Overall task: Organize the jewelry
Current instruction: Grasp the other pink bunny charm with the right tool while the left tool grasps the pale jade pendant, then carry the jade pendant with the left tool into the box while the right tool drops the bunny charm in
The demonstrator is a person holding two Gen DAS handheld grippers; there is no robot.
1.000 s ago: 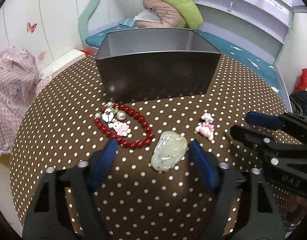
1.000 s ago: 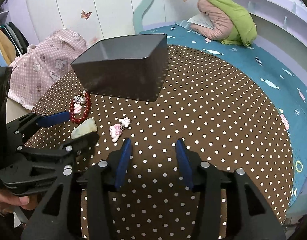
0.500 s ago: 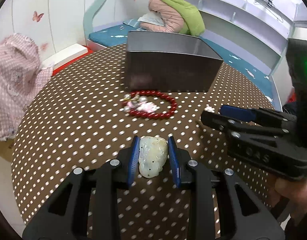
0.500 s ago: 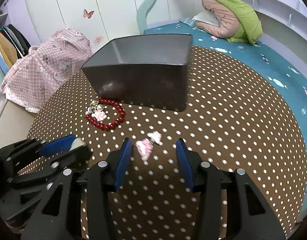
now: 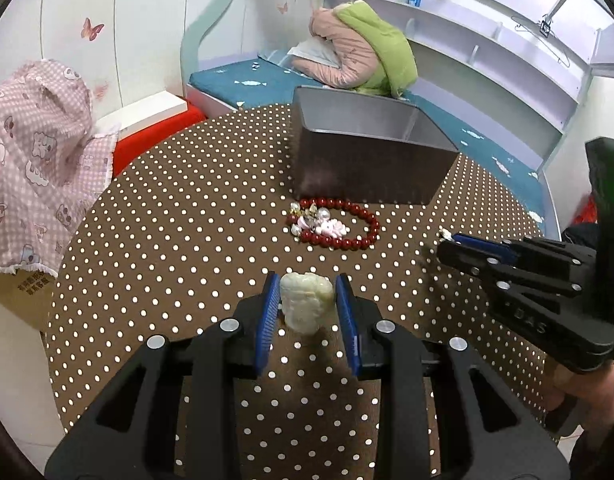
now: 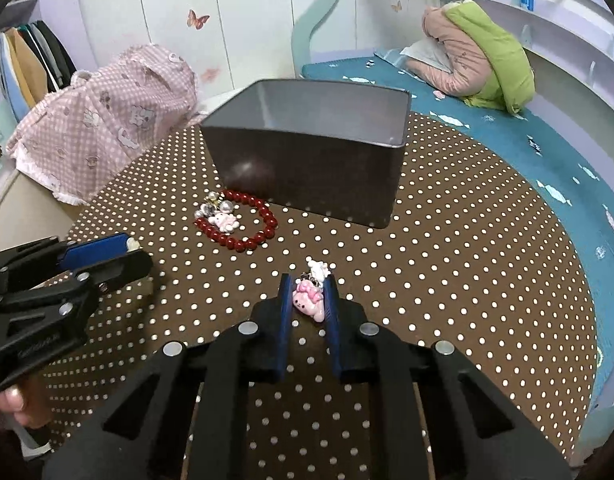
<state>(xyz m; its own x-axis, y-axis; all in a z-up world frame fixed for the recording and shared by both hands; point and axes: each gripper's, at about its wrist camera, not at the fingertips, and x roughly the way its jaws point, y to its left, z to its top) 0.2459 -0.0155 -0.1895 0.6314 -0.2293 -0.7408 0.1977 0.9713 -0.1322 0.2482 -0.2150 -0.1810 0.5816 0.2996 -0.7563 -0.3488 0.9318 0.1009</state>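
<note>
My left gripper (image 5: pixel 307 290) is shut on a pale green jade pendant (image 5: pixel 306 306), held a little above the dotted tablecloth. My right gripper (image 6: pixel 307 294) has its jaws closing, and the blue pads press a pink bunny charm (image 6: pixel 307 300) with a white charm (image 6: pixel 318 269) attached at its far end. A red bead bracelet (image 5: pixel 341 229) with silver and pink charms lies in front of an open grey metal box (image 5: pixel 371 168). The bracelet (image 6: pixel 239 225) and box (image 6: pixel 315 168) also show in the right wrist view, with the left gripper (image 6: pixel 135 249) at the left. The right gripper (image 5: pixel 447 240) enters the left wrist view from the right.
The round table (image 5: pixel 167 220) has a brown cloth with white dots. A pink checked cloth (image 5: pixel 31 152) hangs beside its left edge. Behind the box is a blue bed (image 6: pixel 507 128) with pink and green jackets (image 6: pixel 479 60) on it. A person's hand (image 5: pixel 587 396) holds the right gripper.
My left gripper closed on the jade pendant and lifted it, swinging left. My right gripper moved up to the pink charm and closed on it.
</note>
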